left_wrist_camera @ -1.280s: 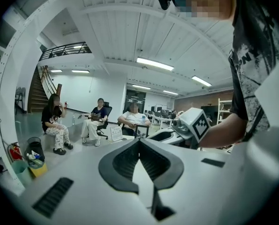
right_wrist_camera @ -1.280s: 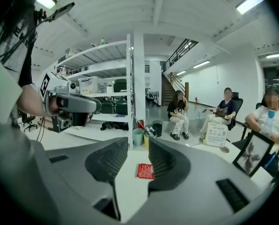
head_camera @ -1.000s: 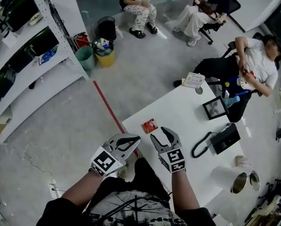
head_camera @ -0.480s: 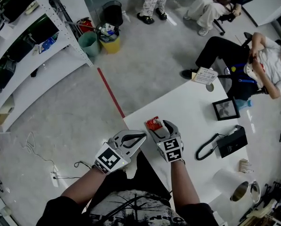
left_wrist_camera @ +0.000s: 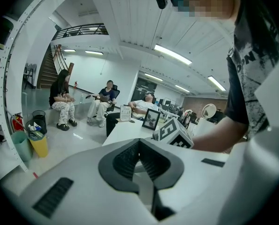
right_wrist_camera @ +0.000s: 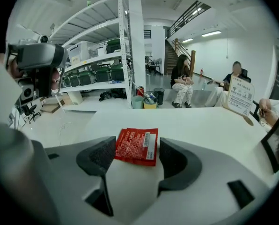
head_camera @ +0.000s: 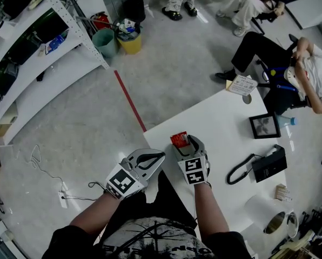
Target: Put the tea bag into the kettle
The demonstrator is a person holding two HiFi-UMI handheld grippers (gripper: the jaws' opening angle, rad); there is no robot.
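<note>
The tea bag, a flat red packet, lies on the white table near its front left corner. My right gripper is down over it. In the right gripper view the tea bag rests flat between the dark pads, and the gripper is open, its jaws having just been opening. My left gripper hangs just off the table's left edge with its tips together and nothing in them; the left gripper view shows this gripper shut. A metal vessel, likely the kettle, stands at the table's lower right with a lid beside it.
A black phone with a coiled cord, a picture frame and a sign card sit on the table's right half. Seated people are beyond the far edge. Shelving and bins stand on the floor at left.
My right gripper came forward and down onto the tea bag, and its jaws spread wider around the packet. The left gripper sank a little beside the table.
</note>
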